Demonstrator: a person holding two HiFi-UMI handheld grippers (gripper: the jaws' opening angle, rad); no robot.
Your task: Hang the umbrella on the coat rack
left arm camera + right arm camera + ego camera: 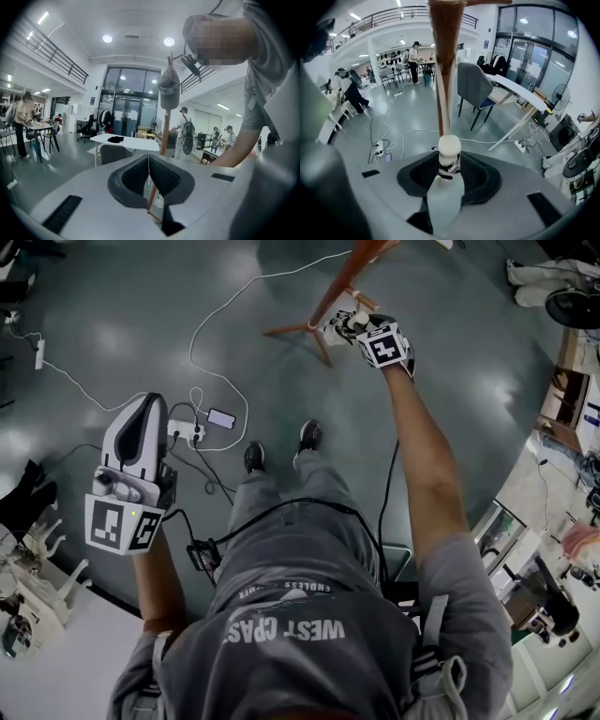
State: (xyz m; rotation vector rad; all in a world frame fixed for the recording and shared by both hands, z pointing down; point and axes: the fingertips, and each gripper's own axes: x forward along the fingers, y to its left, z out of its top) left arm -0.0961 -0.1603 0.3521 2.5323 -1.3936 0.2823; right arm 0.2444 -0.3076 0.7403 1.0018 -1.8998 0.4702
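Observation:
The wooden coat rack stands on the floor ahead of me, and its brown pole rises straight in front of the right gripper. My right gripper is stretched out to the rack, shut on a folded white umbrella. The umbrella's cream knob sticks out past the jaws, right beside the pole. In the head view the umbrella shows as a pale bundle next to the rack's legs. My left gripper hangs back at the left, shut and holding nothing. A grey cap hangs on the rack.
A power strip and a phone lie on the floor among white cables. A white table is at my lower left. A grey chair and a long white table stand beyond the rack. Several people are farther off.

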